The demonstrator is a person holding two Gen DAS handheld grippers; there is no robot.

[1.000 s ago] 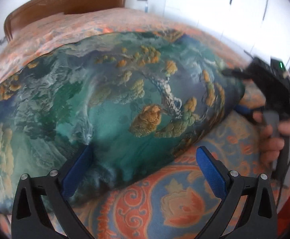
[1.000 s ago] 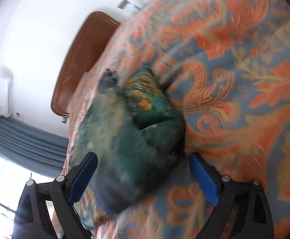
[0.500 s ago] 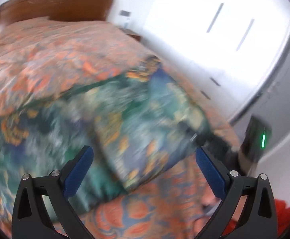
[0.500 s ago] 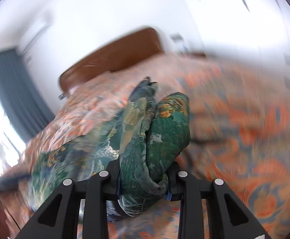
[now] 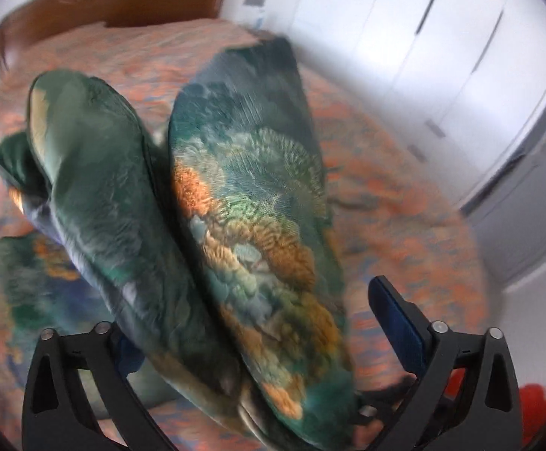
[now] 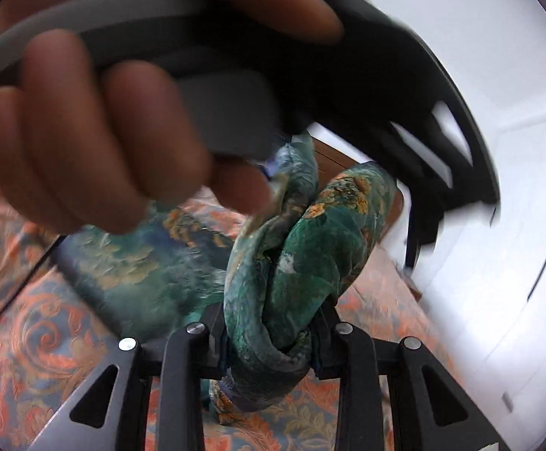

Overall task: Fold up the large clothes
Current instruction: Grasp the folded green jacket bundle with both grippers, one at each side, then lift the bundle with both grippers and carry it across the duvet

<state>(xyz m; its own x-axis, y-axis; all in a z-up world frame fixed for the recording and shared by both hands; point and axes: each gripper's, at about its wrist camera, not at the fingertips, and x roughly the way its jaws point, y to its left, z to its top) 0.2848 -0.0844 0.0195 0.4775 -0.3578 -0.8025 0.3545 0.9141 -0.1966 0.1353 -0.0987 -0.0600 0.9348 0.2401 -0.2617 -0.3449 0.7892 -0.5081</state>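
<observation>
Left wrist view: my left tongs point(image 5: 258, 319) are closing, with two thick folds of the green printed garment point(image 5: 243, 203) rising between them; I can't see the right blue pad point(image 5: 395, 317) touching it. The bed point(image 5: 393, 188) lies beyond. Right wrist view: my right tongs point(image 6: 269, 334) are clamped on a bunched fold of the garment point(image 6: 299, 263), and the hand point(image 6: 96, 131) gripping the other tool looms just above.

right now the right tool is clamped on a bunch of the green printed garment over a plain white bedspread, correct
Not quite. The right tool is clamped on a bunch of the green printed garment, but the bedspread is not plain white: it has an orange and blue paisley pattern, as the right wrist view shows.
</observation>
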